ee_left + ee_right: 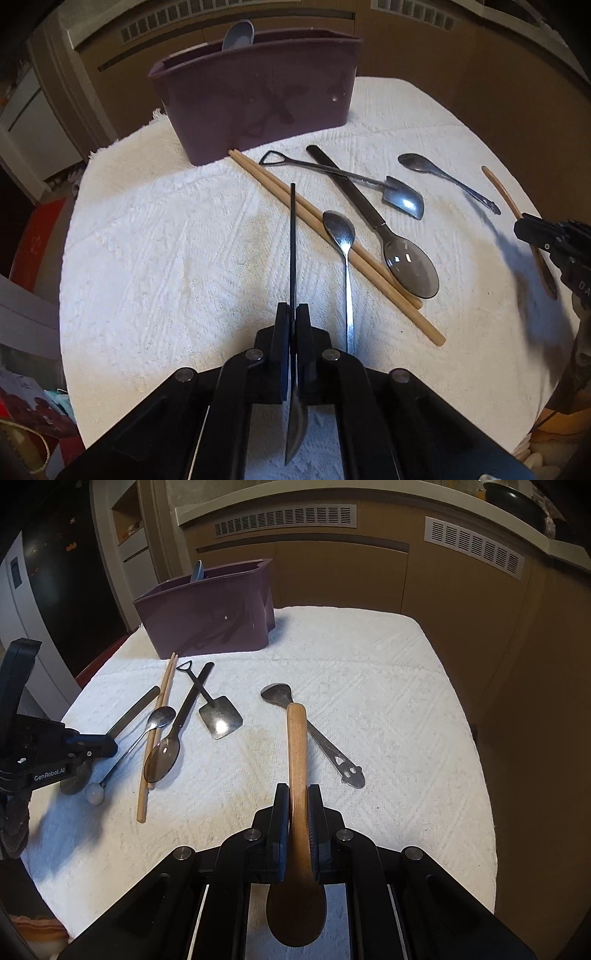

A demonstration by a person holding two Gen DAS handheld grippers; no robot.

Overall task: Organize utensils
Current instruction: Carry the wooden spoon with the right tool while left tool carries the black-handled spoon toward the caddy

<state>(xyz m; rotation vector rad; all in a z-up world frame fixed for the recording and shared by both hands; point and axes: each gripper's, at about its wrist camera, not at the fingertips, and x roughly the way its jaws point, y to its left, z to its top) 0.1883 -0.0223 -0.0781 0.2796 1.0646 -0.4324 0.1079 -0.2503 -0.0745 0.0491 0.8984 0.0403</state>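
The left hand-held gripper (pixel 293 317) is clamped on a thin, flat black-handled spoon (pixel 293 236), seen edge-on, its steel bowl behind the pads. The right hand-held gripper (pixel 298 797) pinches a smooth, rounded wooden spoon (pixel 296 746). Both are over a nubby white towel (pixel 388 709) covering the surface, where bamboo chopsticks (pixel 325 229), steel spoons and a smoky plastic spoon (pixel 410 267) lie near the matte purple caddy (pixel 255 99).

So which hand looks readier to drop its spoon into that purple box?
Probably the left. Its gripper clamps a black-handled metal spoon pointing almost at the purple plastic caddy. The right gripper holds a wooden spoon, with the caddy off to its side.
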